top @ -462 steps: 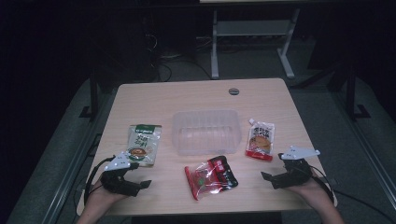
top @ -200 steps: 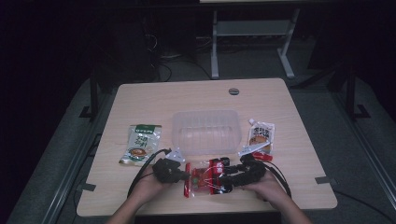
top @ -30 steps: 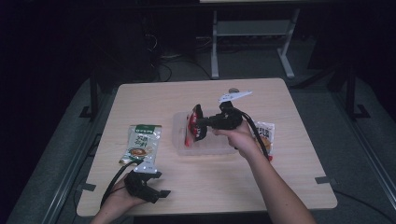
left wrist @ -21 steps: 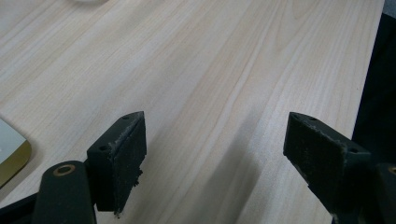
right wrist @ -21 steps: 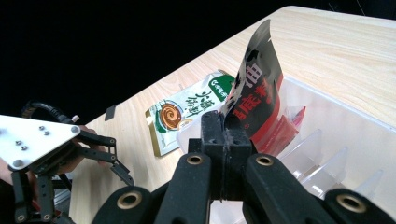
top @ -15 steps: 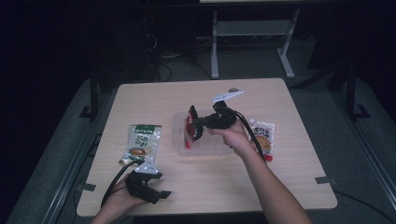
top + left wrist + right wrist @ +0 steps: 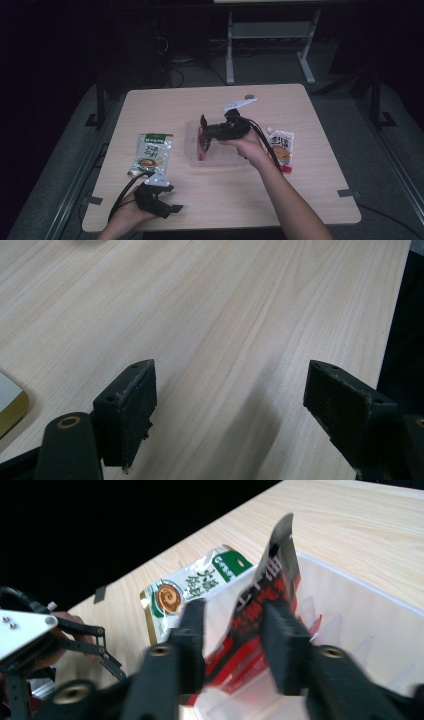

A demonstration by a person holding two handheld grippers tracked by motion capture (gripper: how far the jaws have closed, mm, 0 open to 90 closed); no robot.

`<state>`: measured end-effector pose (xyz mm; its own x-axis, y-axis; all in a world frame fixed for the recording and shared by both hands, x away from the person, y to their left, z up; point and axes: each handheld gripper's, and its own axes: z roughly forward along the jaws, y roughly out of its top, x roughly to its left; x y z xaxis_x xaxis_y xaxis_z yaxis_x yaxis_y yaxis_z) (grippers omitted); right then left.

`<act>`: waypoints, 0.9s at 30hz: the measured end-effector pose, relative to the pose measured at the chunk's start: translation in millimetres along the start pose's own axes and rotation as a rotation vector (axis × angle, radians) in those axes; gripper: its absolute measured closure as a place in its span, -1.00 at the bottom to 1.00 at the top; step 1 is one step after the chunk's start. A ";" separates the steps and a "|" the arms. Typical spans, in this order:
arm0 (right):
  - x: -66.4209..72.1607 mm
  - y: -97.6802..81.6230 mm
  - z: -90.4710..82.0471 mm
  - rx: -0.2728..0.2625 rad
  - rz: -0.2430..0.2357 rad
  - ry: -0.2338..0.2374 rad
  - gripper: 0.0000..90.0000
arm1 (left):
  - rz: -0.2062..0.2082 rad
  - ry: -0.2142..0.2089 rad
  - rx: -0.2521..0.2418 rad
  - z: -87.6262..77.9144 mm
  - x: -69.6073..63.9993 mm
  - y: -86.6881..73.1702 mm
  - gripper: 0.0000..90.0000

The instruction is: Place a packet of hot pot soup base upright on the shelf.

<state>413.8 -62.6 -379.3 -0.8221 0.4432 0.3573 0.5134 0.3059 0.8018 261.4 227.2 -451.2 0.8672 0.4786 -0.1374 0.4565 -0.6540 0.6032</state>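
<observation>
— What colours are the packets?

— The packet in the tub is red and black with white lettering and a silvery top edge. The packet on the table is white with a green band on top and a brown round picture. The pouch is white with an orange picture and a red corner.

— And the rest?

— The tub is clear plastic, the table pale wood grain, both grippers' jaws matt black.

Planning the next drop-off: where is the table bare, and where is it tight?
Bare: the far strip of the table beyond the clear bin, the near middle between the left tongs and the right forearm, and the near right corner. Tight: the middle row, from green packet past bin with red packet to orange pouch.
</observation>
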 end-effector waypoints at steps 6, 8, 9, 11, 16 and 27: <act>12.0 0.7 -13.2 -0.008 -0.055 -0.031 -0.03 | -0.006 0.000 0.001 1.3 0.4 0.2 -0.53; 15.6 0.1 -19.2 -0.007 -0.063 -0.036 -0.07 | -0.007 0.001 0.001 1.3 0.2 0.2 -0.53; 16.9 -0.7 -22.0 -0.012 -0.069 -0.039 -0.08 | -0.007 0.001 0.001 1.3 0.2 0.2 -0.53; 19.0 -3.0 -28.2 -0.009 -0.072 -0.044 -0.14 | -0.010 0.005 0.000 1.2 0.2 0.3 -0.53; 23.7 -12.0 -43.3 -0.005 -0.075 -0.068 -0.20 | -0.025 0.006 -0.011 0.9 1.4 -0.2 -0.53; 37.5 -42.9 -69.6 0.002 -0.148 -0.113 -0.24 | -0.030 0.013 -0.012 -0.6 2.9 -1.2 -0.53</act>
<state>343.8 -117.8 -367.0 -0.8562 0.4846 0.1791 0.3890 0.3765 0.8408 263.3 229.8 -451.9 0.8506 0.5052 -0.1456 0.4797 -0.6323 0.6084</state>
